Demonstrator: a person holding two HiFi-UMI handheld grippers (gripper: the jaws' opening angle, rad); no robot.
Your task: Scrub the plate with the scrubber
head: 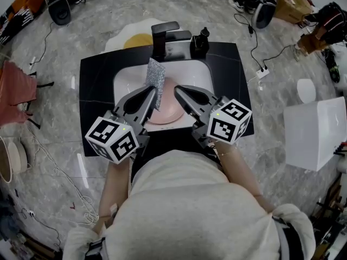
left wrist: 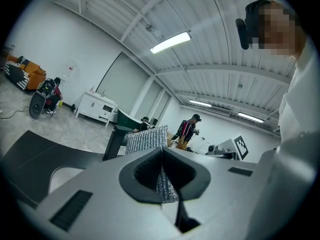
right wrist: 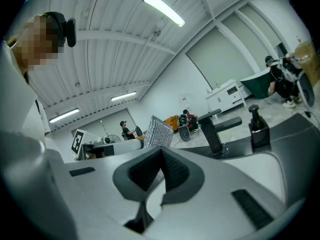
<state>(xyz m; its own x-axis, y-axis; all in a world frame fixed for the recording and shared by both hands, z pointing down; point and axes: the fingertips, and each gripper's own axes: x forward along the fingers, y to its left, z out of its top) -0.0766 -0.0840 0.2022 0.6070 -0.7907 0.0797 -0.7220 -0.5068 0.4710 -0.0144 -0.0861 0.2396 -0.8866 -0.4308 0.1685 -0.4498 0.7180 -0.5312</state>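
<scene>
Spreading across the middle of the head view, the black counter is carrying a white sink, with a black faucet and a soap dispenser at the sink's 12 and 1 o'clock. The pink plate, the thing to be scrubbed, is lying flat in the basin toward its 6 o'clock side. The left hand-held gripper is reaching in from 7 o'clock, its jaws pinching the lower edge of the silver scrubber, which is standing upright over the plate's 11 o'clock rim. Whether the scrubber is touching the plate cannot be told from here. The right hand-held gripper is coming in from 5 o'clock with its jaws pressed together on nothing, hovering near the plate's 1 o'clock edge. Judging by this, the pick-up is done and the scrubber is being brought to the plate. The scrubbing itself is looking barely begun, if at all, as no suds or wet streaks are showing.
</scene>
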